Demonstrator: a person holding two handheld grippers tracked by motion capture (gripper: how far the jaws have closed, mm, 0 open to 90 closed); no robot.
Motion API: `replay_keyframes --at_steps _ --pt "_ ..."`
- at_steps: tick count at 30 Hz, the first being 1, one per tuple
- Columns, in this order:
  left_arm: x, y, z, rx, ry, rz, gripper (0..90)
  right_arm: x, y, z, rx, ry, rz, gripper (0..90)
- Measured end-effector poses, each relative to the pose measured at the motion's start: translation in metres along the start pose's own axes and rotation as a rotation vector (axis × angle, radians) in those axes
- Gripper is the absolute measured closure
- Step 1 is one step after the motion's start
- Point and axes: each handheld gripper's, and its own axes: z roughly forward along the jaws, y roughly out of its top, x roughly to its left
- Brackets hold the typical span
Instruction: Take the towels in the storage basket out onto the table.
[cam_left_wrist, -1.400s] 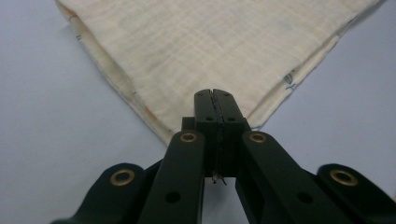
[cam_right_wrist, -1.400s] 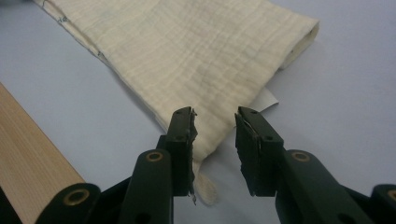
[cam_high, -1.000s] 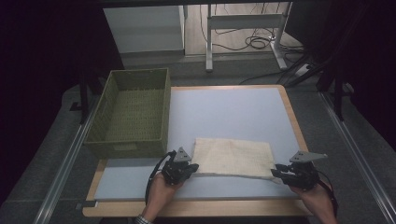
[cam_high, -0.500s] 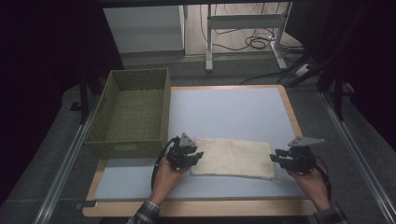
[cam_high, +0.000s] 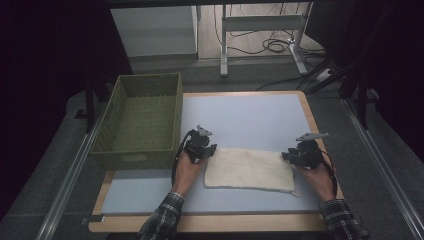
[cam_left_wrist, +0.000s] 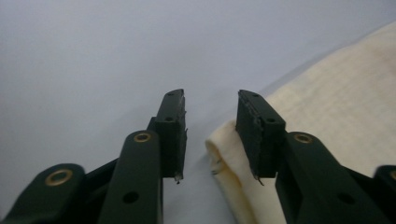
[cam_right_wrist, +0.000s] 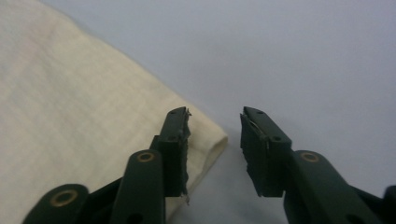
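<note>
Cream folded cloth (cam_high: 248, 169) lies flat; left gripper (cam_high: 206, 148) at nine o'clock and right gripper (cam_high: 294, 155) at three have just opened, holding nothing. Risk: withdrawing jaws may snag corners, unfolding it.

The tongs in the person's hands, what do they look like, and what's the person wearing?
Both the left tongs and the right tongs are black, each with two flat, square-ended jaws joined by brass-coloured rivets. A grey three-cornered plate sits on top of each, and a black cable trails back from them. The person's sleeves are dark plaid with pale lines.
</note>
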Motion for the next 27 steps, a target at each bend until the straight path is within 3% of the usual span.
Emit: replay_keyframes --at_steps 2,5,6,9,13,19,22,24,27 --pt "0.004 -0.003 0.005 0.01 -0.003 -0.01 60.3 0.0 -0.004 0.002 -0.01 0.014 0.003 62.8" --pt "0.005 -0.006 0.009 0.012 -0.02 -0.019 58.1 0.002 -0.004 0.0 -0.004 0.058 0.008 83.5" --pt "0.005 -0.007 0.009 0.012 -0.031 -0.028 58.2 0.003 -0.003 -0.001 0.0 0.057 -0.004 85.4" --pt "0.003 -0.007 0.009 0.016 -0.069 -0.018 67.5 0.004 0.003 -0.002 0.011 0.006 -0.054 86.7" --pt "-0.001 -0.006 0.005 0.031 -0.112 -0.008 83.6 -0.007 0.013 -0.003 -0.009 -0.006 -0.037 86.8" --pt "-0.015 -0.003 -0.008 0.014 -0.144 0.001 85.6 -0.022 0.03 0.008 -0.024 -0.051 -0.041 86.4" --pt "-0.017 -0.003 -0.008 0.01 -0.129 0.042 83.1 -0.03 0.031 0.017 -0.01 -0.037 -0.005 85.0" --pt "-0.013 -0.004 -0.007 0.004 -0.118 0.05 71.8 -0.029 0.03 0.017 -0.018 -0.031 0.004 82.2" --pt "-0.009 -0.007 -0.003 0.012 -0.12 0.042 62.8 -0.025 0.028 0.009 -0.03 -0.02 -0.003 77.0"
